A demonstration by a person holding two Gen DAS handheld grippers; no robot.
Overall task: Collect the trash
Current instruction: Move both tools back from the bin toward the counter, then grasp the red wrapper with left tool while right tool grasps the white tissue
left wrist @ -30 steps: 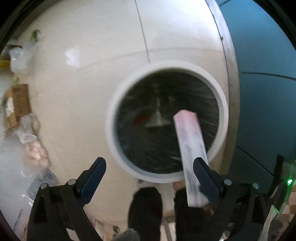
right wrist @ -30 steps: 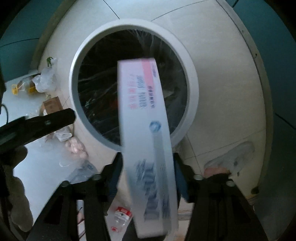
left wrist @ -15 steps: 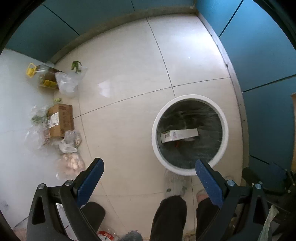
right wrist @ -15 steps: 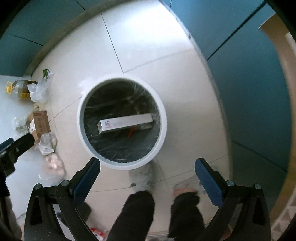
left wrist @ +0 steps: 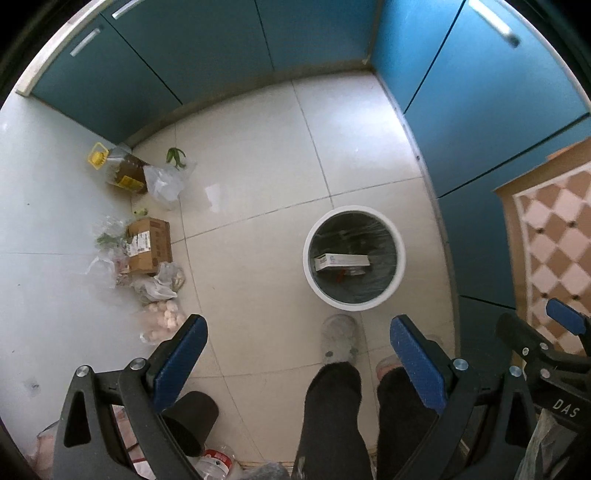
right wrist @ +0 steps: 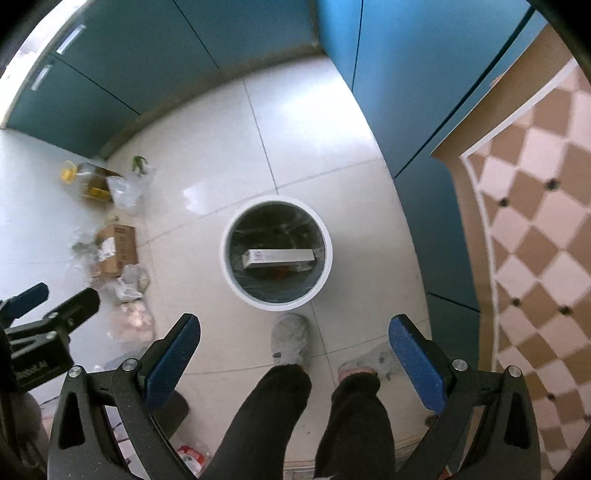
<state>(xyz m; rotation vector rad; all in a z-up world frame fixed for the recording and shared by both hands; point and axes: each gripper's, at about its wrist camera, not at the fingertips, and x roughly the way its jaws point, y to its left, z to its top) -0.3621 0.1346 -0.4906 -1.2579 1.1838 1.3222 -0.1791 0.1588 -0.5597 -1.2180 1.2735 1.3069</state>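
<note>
Both of my grippers point down at the floor. My left gripper (left wrist: 297, 350) has its blue fingers (left wrist: 179, 356) spread wide with nothing between them. My right gripper (right wrist: 293, 350) is likewise fully spread and holds nothing.

Nearest, below the grippers, are my two legs (right wrist: 266, 417) in dark trousers and grey slippers (right wrist: 290, 339) on the pale tiled floor (left wrist: 258, 147). At the near left edge lie a dark cup (left wrist: 192, 421) and a plastic bottle (left wrist: 218, 459).

Just beyond the slippers stands the round white bin (right wrist: 277, 253), lined with a dark bag. A long white box (right wrist: 279, 257) lies flat inside it, across the opening.

Farther left, well apart from the bin, loose trash lies along the wall: plastic bags (left wrist: 155, 288), a cardboard box (left wrist: 149, 245), then an oil bottle (left wrist: 120, 171) with a yellow cap.

Farthest are blue cabinet doors (left wrist: 314, 33). At right is a checkered surface (right wrist: 535, 236).
</note>
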